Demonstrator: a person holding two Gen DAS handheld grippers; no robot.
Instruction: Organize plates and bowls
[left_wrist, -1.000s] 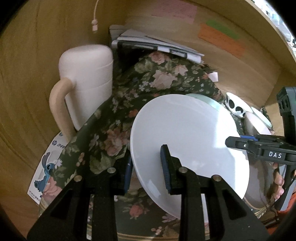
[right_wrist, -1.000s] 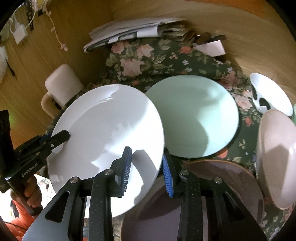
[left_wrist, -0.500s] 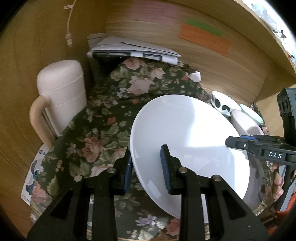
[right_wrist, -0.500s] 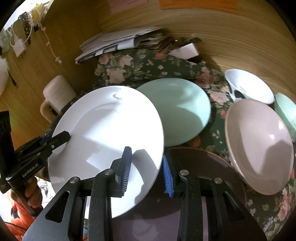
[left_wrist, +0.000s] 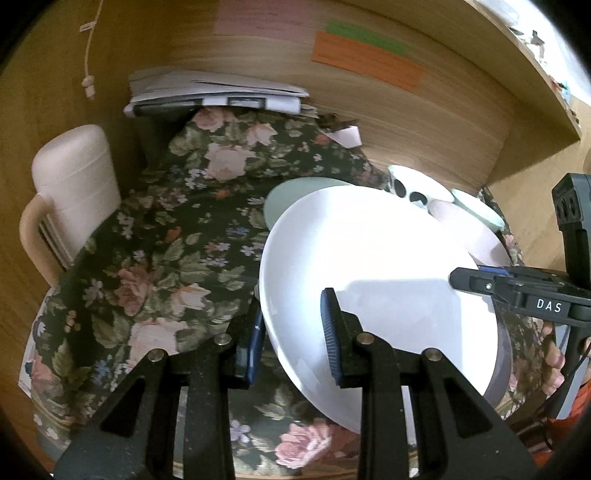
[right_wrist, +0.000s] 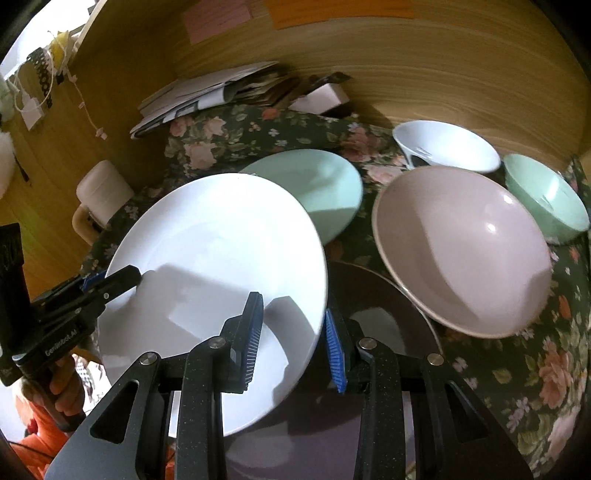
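Observation:
A large white plate (left_wrist: 376, 266) (right_wrist: 221, 254) is held up off the floral cloth by both grippers. My left gripper (left_wrist: 291, 328) is shut on its left rim; it also shows in the right wrist view (right_wrist: 110, 280). My right gripper (right_wrist: 293, 332) is shut on its right rim; it also shows in the left wrist view (left_wrist: 476, 280). Under the plate lies a dark plate (right_wrist: 376, 306). Behind it lies a mint plate (right_wrist: 325, 184). A pink bowl (right_wrist: 461, 247), a white bowl (right_wrist: 447, 147) and a mint bowl (right_wrist: 546, 199) stand to the right.
A cream jug with a handle (left_wrist: 70, 192) stands at the left against the wooden wall. A stack of papers (left_wrist: 218, 92) lies at the back. The floral cloth (left_wrist: 177, 236) covers the surface. Wooden walls close in behind and on both sides.
Both grippers have lifted and pulled the white plate back and rightward. The mint plate and the bowls show more fully in the right wrist view.

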